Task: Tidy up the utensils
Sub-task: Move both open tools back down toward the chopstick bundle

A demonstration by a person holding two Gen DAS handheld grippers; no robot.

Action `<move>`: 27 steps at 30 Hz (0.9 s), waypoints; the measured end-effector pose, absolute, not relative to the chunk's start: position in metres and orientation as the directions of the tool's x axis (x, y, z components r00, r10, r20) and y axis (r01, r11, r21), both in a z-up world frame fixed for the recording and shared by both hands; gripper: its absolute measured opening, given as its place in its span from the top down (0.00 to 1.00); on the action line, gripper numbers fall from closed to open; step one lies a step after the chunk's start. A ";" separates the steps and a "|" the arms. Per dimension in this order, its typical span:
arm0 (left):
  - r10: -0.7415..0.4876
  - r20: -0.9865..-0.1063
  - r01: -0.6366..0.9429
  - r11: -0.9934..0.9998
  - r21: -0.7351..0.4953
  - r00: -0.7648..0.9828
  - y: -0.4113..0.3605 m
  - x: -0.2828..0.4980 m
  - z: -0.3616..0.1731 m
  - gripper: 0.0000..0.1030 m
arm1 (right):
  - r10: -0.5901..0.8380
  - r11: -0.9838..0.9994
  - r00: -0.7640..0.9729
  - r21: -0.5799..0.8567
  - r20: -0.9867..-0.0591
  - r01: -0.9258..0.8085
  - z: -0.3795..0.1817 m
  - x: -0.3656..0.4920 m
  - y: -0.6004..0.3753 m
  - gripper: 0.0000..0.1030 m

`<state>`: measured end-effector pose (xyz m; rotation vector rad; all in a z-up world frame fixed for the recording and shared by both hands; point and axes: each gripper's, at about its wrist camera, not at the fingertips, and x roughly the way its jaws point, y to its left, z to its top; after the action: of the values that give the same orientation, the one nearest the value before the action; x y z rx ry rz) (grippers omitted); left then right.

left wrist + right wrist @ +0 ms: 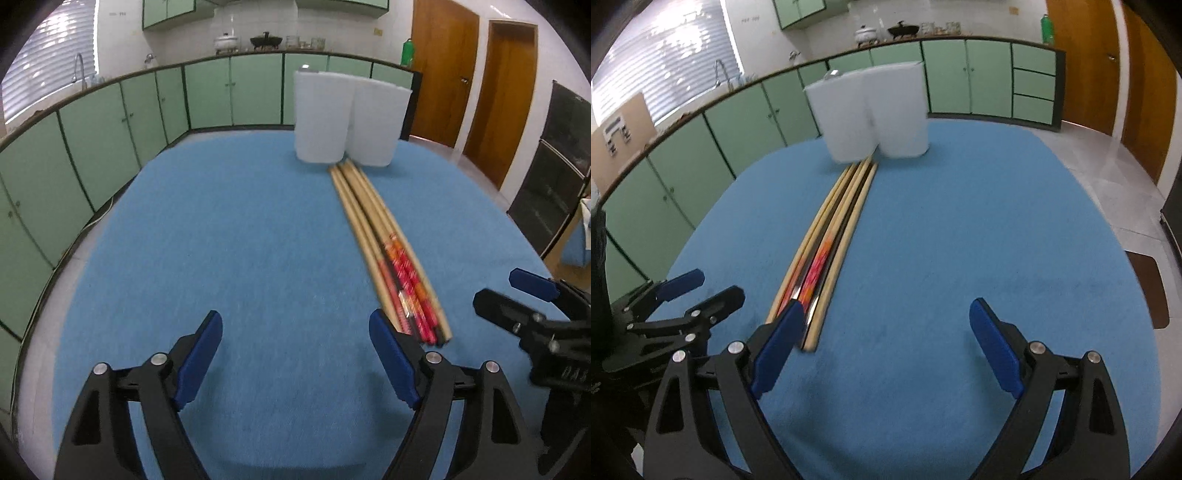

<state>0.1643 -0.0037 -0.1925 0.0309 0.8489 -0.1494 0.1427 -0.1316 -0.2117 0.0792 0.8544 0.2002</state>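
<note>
Several wooden chopsticks (380, 243) with red and orange patterned ends lie side by side on the blue table cover (240, 240), tips towards two white containers (347, 118). My left gripper (295, 354) is open and empty, just left of the chopsticks' near ends. My right gripper (886, 343) is open and empty, just right of the chopsticks (831, 236); its left finger (777, 347) overlaps their near ends. The containers (871, 114) stand at the far end. Each gripper shows in the other's view, the right one (535, 302) and the left one (683, 295).
The blue cover (960, 229) spans the table. Green kitchen cabinets (110, 122) run behind and to the left. Wooden doors (472, 81) and a dark oven (554, 166) stand to the right. A brown chair seat (1148, 288) is at the table's right edge.
</note>
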 end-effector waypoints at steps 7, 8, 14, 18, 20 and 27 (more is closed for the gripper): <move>-0.101 -0.750 0.122 0.992 -0.027 0.654 0.000 0.160 -0.196 0.21 | 0.132 0.986 0.597 0.045 -0.791 -0.159 -0.217 0.152 -0.112 0.18; -0.101 -0.750 0.120 0.992 -0.029 0.653 0.001 0.160 -0.196 0.21 | 0.128 0.986 0.594 0.039 -0.794 -0.161 -0.217 0.153 -0.110 0.18; -0.106 -0.760 0.120 0.992 -0.036 0.641 0.001 0.154 -0.198 0.20 | 0.091 0.989 0.600 0.002 -0.795 -0.147 -0.214 0.154 -0.108 0.18; -0.105 -0.760 0.116 0.992 -0.039 0.641 0.003 0.152 -0.197 0.19 | 0.014 0.993 0.608 -0.059 -0.794 -0.100 -0.213 0.151 -0.120 0.20; -0.103 -0.761 0.112 0.993 -0.039 0.641 0.005 0.151 -0.197 0.19 | 0.087 0.995 0.603 0.035 -0.793 -0.097 -0.211 0.150 -0.133 0.20; -0.103 -0.761 0.102 0.994 -0.049 0.640 0.007 0.150 -0.197 0.18 | 0.150 0.984 0.603 0.059 -0.783 -0.168 -0.211 0.140 -0.118 0.23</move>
<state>0.1498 0.0068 -0.1970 -0.0011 0.8682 -0.1169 0.1404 -0.1182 -0.2111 -0.0215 0.9044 0.1844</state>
